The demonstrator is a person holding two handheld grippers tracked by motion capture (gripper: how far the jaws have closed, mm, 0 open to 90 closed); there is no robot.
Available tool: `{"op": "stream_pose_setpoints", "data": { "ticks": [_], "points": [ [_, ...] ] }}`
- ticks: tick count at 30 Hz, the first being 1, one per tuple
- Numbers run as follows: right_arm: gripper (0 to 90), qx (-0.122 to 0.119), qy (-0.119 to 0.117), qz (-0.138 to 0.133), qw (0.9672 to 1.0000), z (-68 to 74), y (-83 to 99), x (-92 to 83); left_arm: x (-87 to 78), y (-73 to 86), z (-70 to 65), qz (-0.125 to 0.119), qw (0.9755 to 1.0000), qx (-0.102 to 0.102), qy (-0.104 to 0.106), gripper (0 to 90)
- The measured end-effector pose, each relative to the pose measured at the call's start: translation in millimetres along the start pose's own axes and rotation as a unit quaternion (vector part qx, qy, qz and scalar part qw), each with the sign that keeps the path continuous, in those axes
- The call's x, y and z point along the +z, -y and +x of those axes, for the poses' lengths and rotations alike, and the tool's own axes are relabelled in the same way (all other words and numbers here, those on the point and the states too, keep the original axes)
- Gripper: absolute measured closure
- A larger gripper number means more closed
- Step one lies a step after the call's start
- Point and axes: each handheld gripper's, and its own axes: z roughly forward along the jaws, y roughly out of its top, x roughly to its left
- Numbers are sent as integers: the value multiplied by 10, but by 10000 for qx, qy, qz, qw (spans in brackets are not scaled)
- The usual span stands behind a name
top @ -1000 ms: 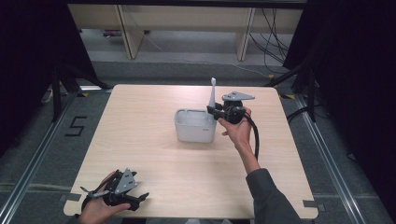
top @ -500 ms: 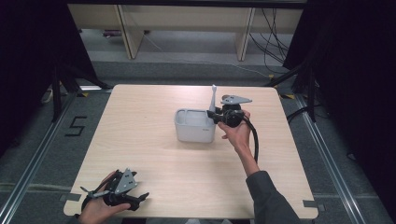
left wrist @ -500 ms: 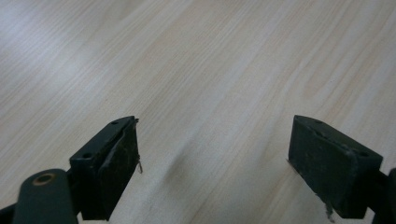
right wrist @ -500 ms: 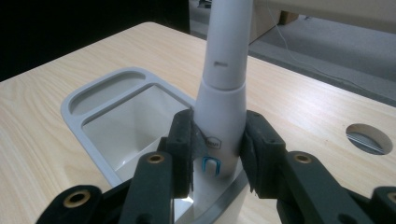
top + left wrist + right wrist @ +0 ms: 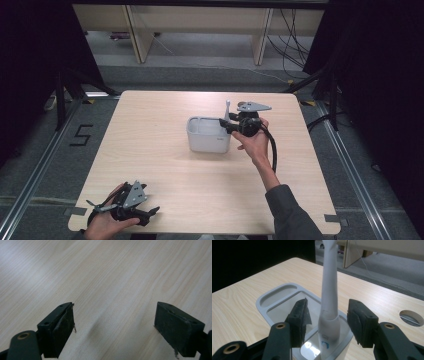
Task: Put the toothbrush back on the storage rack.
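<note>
While a slim white plastic toothbrush-like handle [image 5: 329, 290] stands upright in the grey rectangular plastic holder [image 5: 207, 135], the right gripper [image 5: 327, 315] straddles it, jaws apart, gripping nothing. Well away from the holder, the left gripper [image 5: 115, 327] gapes wide, empty. No readable writing.

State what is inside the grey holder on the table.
A white toothbrush stands upright in the grey holder, between the open right gripper jaws. Its lower end is hidden inside; the other compartments look empty.
</note>
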Motion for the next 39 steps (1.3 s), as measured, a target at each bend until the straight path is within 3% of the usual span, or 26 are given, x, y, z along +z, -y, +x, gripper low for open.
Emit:
{"op": "stream_pose_setpoints", "data": {
  "ticks": [2,4,5,10,12,19,20,21,22,23,26,29,31,34,37,39],
  "points": [
    [508,-142,13,12,9999,-13,-11,-21,-2,0,1,10,10000,13,7,157],
    [506,-6,29,66,10000,3,-12,-39,-2,-1,0,7,10000,10,5,157],
    [506,-80,-23,-15,10000,-11,-11,-26,-11,-3,14,81,9999,94,-28,157],
    [502,-89,18,-24,10000,-21,-11,-49,-13,-4,15,82,9999,102,-35,157],
    [493,9,-13,5,10000,-13,-7,-54,-5,-3,6,24,10000,36,-33,157],
    [437,-115,44,22,9999,-26,-15,-99,-2,-1,4,9,10000,11,-17,157],
    [429,-28,-4,17,10000,-15,-15,-100,-3,-1,4,10,10000,14,-19,157],
    [427,-132,56,31,9999,-25,-20,-117,-6,-2,8,33,10000,42,-25,157],
    [423,-51,22,13,10000,-14,-21,-121,-13,-4,17,87,9999,107,-31,157],
    [419,-43,26,41,10000,-10,-23,-133,-2,-2,5,2,10000,13,-24,157],
    [413,26,30,-7,10000,3,-19,-147,-5,-1,7,22,10000,31,-33,157],
    [405,-57,-24,5,10000,-10,-21,-164,-2,-1,4,1,10000,2,-23,157],
    [401,11,47,5,10000,-7,-17,-186,-13,-4,16,83,9999,106,-36,157],
    [394,-17,17,22,10000,-20,-19,-218,-2,-1,5,0,10000,-1,-25,157],
    [390,129,-21,61,9999,-16,-15,-242,-5,-2,8,19,10000,25,-39,157],
    [388,15,21,4,10000,-30,-16,-260,-6,-2,9,22,10000,31,-41,157]
  ]
}}
